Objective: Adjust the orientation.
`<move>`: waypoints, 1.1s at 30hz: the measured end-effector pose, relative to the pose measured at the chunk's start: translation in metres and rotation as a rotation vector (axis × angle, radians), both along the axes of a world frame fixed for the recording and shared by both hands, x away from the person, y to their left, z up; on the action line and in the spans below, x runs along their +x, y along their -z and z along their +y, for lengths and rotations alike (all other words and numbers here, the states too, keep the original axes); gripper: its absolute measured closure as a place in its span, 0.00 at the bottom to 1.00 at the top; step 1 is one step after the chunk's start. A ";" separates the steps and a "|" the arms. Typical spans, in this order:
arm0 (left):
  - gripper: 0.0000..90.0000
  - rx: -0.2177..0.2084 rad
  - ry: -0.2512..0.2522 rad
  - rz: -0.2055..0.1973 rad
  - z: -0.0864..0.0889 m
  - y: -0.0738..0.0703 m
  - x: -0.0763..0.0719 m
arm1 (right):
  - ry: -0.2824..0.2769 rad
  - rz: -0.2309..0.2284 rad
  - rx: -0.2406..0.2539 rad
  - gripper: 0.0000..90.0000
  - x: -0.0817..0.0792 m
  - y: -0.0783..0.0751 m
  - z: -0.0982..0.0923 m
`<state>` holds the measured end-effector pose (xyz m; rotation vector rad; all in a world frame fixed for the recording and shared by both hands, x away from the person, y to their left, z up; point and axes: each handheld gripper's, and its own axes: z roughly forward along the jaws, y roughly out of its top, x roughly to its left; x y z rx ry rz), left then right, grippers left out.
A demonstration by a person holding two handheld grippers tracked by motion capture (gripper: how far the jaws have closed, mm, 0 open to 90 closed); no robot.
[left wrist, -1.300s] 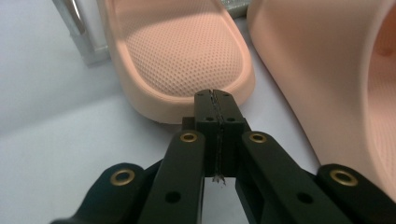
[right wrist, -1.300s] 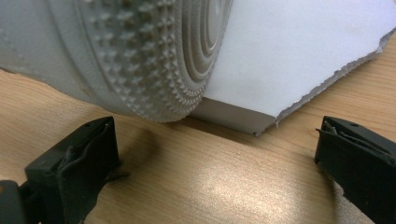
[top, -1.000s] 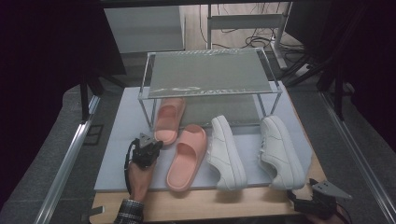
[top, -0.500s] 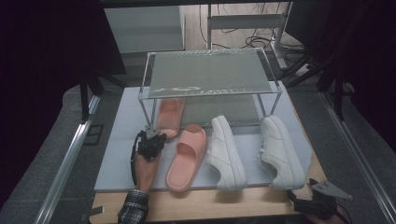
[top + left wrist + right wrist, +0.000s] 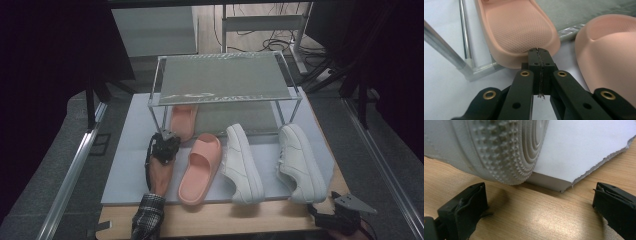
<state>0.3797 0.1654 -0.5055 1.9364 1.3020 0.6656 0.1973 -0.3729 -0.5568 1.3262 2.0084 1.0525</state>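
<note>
Rack [image 5: 225, 75], metal-framed with a grey mesh shelf, standing on a pale mat [image 5: 125, 150] over a wooden table [image 5: 240, 220]; landmark for all below.

White sneakers: one [image 5: 242, 162] and another [image 5: 300, 162] just in front of the rack, long axes running front to back, toes toward the rack.

Pink slide, front [image 5: 200, 167]: in front of the rack, toe toward it, slightly angled.

Pink slide, rear [image 5: 183, 120]: under the rack's left end, beside its front-left leg, long axis front to back, heel end toward the person.

Left gripper [image 5: 162, 147]: forearm stretched forward toward the rack, jaws fully closed on nothing, tips [image 5: 539, 51] at the rear slide's heel rim.

Right gripper [image 5: 340, 215]: at the table's near edge, jaws wide apart [image 5: 539, 197] behind a sneaker's heel.
</note>
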 end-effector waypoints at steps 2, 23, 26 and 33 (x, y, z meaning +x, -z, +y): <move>0.99 0.002 -0.007 0.000 -0.002 0.000 0.003 | 0.000 0.000 0.000 0.00 0.000 0.000 0.000; 0.99 -0.030 0.008 0.036 -0.004 0.007 0.010 | -0.006 0.002 -0.001 0.00 0.000 0.000 0.000; 0.99 -0.056 0.026 0.038 0.000 0.003 0.005 | -0.005 0.002 -0.001 0.00 0.000 0.000 0.000; 0.97 -0.103 0.090 0.057 0.007 -0.004 -0.008 | -0.005 0.003 -0.001 0.00 0.000 0.000 0.000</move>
